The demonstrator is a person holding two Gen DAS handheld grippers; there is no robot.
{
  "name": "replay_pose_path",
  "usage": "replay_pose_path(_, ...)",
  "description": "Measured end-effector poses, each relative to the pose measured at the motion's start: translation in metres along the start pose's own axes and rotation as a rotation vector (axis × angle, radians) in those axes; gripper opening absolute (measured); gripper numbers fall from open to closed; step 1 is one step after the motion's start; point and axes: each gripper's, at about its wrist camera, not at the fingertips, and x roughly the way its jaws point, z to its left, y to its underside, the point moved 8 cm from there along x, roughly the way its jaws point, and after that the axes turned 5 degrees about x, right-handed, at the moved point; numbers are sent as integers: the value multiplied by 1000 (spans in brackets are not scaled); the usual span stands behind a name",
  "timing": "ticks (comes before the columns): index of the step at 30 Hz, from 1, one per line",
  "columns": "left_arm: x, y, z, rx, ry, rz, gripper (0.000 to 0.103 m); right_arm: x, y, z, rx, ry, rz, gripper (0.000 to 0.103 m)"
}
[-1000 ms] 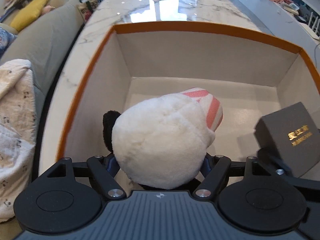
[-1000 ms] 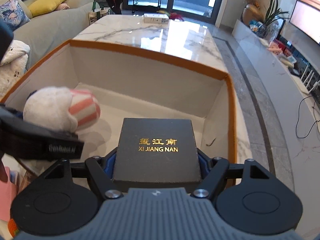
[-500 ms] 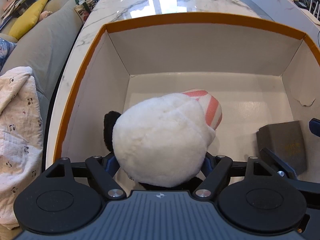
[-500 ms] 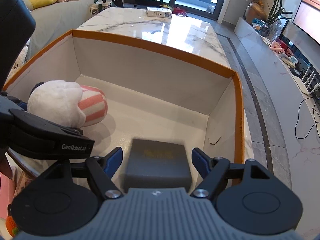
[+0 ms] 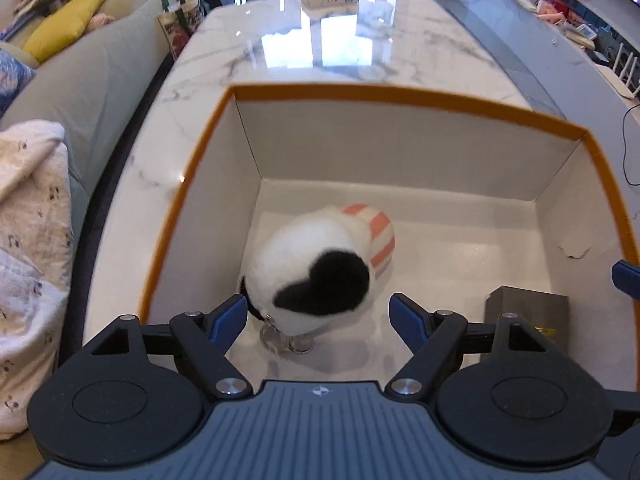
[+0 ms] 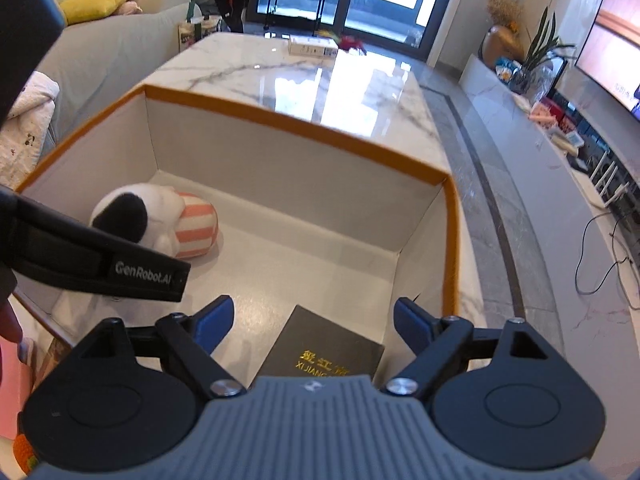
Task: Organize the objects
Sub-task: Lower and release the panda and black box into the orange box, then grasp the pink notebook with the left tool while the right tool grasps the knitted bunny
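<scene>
Black linkage arms, silver screws, blue fingertips (image 5: 228, 317), ribbed grey housing; white "GenRobot.AI" lettering on left gripper (image 6: 144, 279).

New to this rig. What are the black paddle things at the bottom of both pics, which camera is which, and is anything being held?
Those are handheld two-finger grippers, one per hand, each with a fisheye camera looking along its fingers. One picture is from the left gripper, the other from the right gripper. Both are open and hold nothing. An orange-rimmed box stands on a marble table. Inside it lie a plush toy on the left and a dark gift box on the right.
</scene>
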Motion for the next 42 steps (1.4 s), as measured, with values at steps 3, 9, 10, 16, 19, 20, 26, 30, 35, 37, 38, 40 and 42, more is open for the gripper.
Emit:
replay_pose_path(3, -22, -2, 2, 27, -27, -38, 92, -17, -6, -3, 7, -16, -28, 89)
replay_pose_path(9, -83, 13, 9, 46, -32, -119, 93, -73, -4, -6, 40, -76, -116, 95)
replay_pose_path(10, -92, 21, 11, 38, -26, -132, 96, -81, -1, -6, 55, -99, -126, 95)
replay_pose_path(16, -98, 84, 30, -34, 38, -94, 97, -125, 29, -6, 102, -178, -163, 97)
replay_pose_path(19, -81, 119, 48, -117, 48, -34, 97, -142, 53, -8, 98, -187, -178, 97)
replay_pose_path(20, -74, 128, 56, -152, 47, -15, 97, -147, 63, -9, 104, -190, -180, 98)
replay_pose_path(26, -37, 151, 92, -324, 22, 26, 97, -152, 113, -9, 141, -229, -136, 98)
replay_pose_path(30, -25, 149, 94, -351, 67, 31, 97, -148, 120, -2, 100, -225, -125, 98)
replay_pose_path(35, -13, 140, 91, -333, 51, 32, 97, -138, 116, 0, 86, -246, -114, 98)
replay_pose_path(37, -6, 139, 92, -331, 36, 45, 97, -133, 115, -1, 87, -256, -107, 98)
replay_pose_path(38, -3, 138, 92, -331, 31, 54, 97, -131, 114, -1, 86, -255, -105, 98)
replay_pose_path(40, 2, 139, 94, -336, 27, 71, 97, -126, 112, -3, 81, -248, -99, 98)
replay_pose_path(42, 5, 140, 95, -331, 19, 86, 97, -120, 112, -6, 80, -240, -89, 98)
